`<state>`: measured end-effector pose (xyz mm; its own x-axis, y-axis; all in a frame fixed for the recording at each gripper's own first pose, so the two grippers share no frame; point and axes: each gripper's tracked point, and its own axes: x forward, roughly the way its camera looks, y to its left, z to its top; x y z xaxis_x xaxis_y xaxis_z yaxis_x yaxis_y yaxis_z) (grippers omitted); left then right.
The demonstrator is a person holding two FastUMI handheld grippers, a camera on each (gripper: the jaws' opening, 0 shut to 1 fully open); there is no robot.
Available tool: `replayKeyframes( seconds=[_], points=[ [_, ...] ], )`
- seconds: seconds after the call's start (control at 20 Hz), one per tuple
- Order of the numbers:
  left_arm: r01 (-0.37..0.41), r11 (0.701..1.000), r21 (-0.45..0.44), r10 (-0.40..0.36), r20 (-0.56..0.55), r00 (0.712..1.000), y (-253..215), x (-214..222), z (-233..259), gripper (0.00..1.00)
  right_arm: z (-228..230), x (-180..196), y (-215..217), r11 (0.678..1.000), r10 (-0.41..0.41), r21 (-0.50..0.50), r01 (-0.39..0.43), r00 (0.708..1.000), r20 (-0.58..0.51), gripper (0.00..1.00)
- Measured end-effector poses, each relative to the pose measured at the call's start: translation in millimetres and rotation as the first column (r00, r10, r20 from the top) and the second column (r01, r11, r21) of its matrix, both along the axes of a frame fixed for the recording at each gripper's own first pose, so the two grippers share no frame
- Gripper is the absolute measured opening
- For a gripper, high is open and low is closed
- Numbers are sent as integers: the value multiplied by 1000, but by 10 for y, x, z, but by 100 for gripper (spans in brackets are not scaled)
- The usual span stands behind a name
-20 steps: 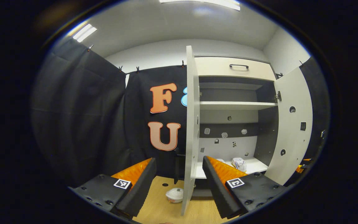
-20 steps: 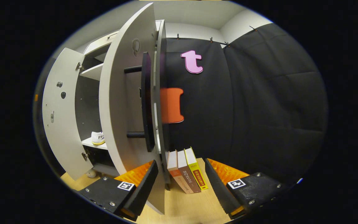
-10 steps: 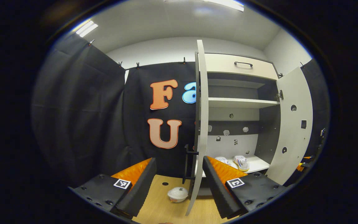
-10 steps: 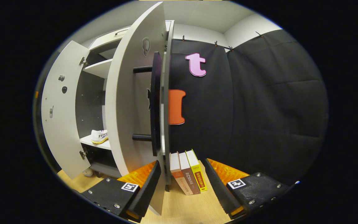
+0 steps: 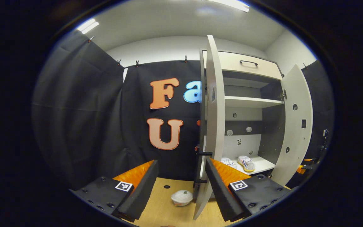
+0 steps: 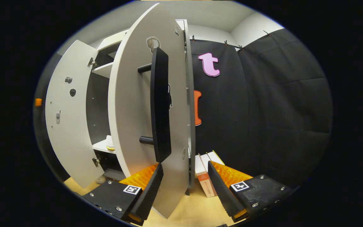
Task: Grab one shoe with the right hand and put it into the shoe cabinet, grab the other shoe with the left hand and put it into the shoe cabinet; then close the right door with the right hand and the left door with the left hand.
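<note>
The white shoe cabinet (image 5: 243, 64) stands with both doors ajar. Two white shoes (image 5: 246, 163) sit side by side on its lower shelf (image 5: 263, 164). In the left gripper view my left gripper (image 5: 181, 161) is open, and the left door (image 5: 215, 119) rises edge-on just beside its right finger. In the right gripper view my right gripper (image 6: 184, 164) is open at the outer face of the right door (image 6: 131, 107). That door's lower edge hangs between the fingers, below its black handle (image 6: 161, 104). A sliver of shoe (image 6: 109, 143) shows past the door.
A white bowl (image 5: 182, 197) lies on the wooden floor (image 5: 165, 211) near the left door's foot. Books (image 6: 204, 178) stand on the floor behind the right door. An upper shelf (image 5: 250, 101) and a drawer with a handle (image 5: 248, 62) top the cabinet. Black cloth walls flank it.
Both doors have swung a little toward shut. In the right gripper view the right door now covers most of the books, and its handle faces me more squarely.
</note>
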<state>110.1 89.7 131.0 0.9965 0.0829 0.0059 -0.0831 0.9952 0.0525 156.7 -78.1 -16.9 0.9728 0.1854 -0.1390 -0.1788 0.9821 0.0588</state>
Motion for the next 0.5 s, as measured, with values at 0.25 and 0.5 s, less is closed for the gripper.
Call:
replayKeyframes(
  seconds=[0.25,0.5],
  points=[
    [-9,1000,-4,9,-10,1000,213,14,-71,97,25,133,193,999,-18,52,17,1000,7,88],
    [-36,999,-12,36,-20,999,441,-11,-131,97,36,227,390,999,5,43,-6,1000,21,88]
  ],
)
